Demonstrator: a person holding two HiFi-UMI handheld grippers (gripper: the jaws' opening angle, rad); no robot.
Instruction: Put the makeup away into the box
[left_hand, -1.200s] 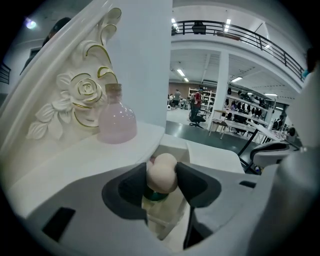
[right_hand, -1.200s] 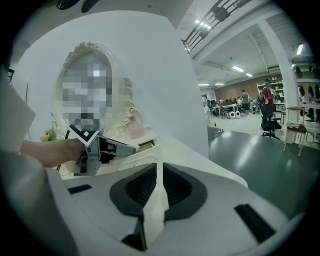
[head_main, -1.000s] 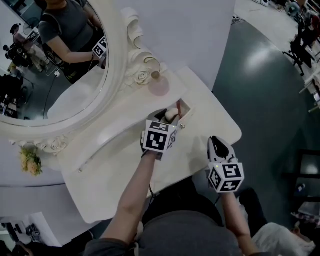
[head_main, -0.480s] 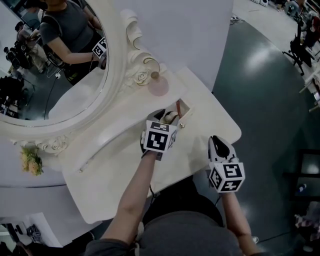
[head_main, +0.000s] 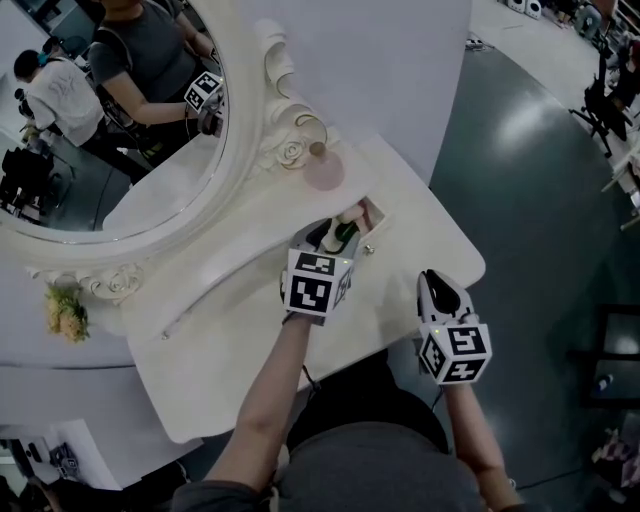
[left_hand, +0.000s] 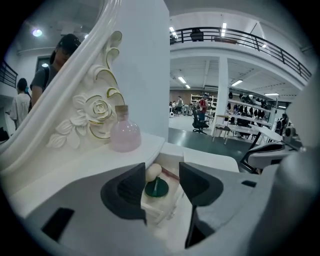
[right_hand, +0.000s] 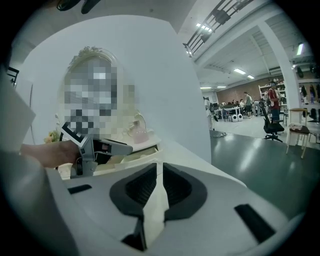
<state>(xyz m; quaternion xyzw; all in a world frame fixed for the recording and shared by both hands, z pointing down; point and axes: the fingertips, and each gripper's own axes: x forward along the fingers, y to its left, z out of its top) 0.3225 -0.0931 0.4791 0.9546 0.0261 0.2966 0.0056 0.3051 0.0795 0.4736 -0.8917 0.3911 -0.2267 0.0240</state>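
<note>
- Makeup now sits inside the box: a dark green-capped piece stands upright in it, just beside a pale egg-shaped sponge.
- The box lies open toward the back right of the tabletop. A pink bottle stands behind it at the foot of the mirror.
- The left tool is spread wide above the box. Its jaws stand on either side of the green-capped piece without pressing on it, so it pinches nothing.
- Those jaws have just been opening, and the green-capped piece between them is free and rests on its own in the box.
- A second ago the left tool sat lower over the box and hid most of its inside. Now it is lifted a little, and the green cap shows in the head view.
- By my reading this piece has just been dropped off, so its part of the task looks done.
- The right tool is pressed together and empty, low over the front of the tabletop and well apart from the box.
- No other loose makeup shows on the tabletop. Whether the pink bottle is meant to go in too, I cannot tell.
- The next move probably calls for drawing the left tool straight back, since the upright green-capped piece could tip if a jaw brushes it.
</note>
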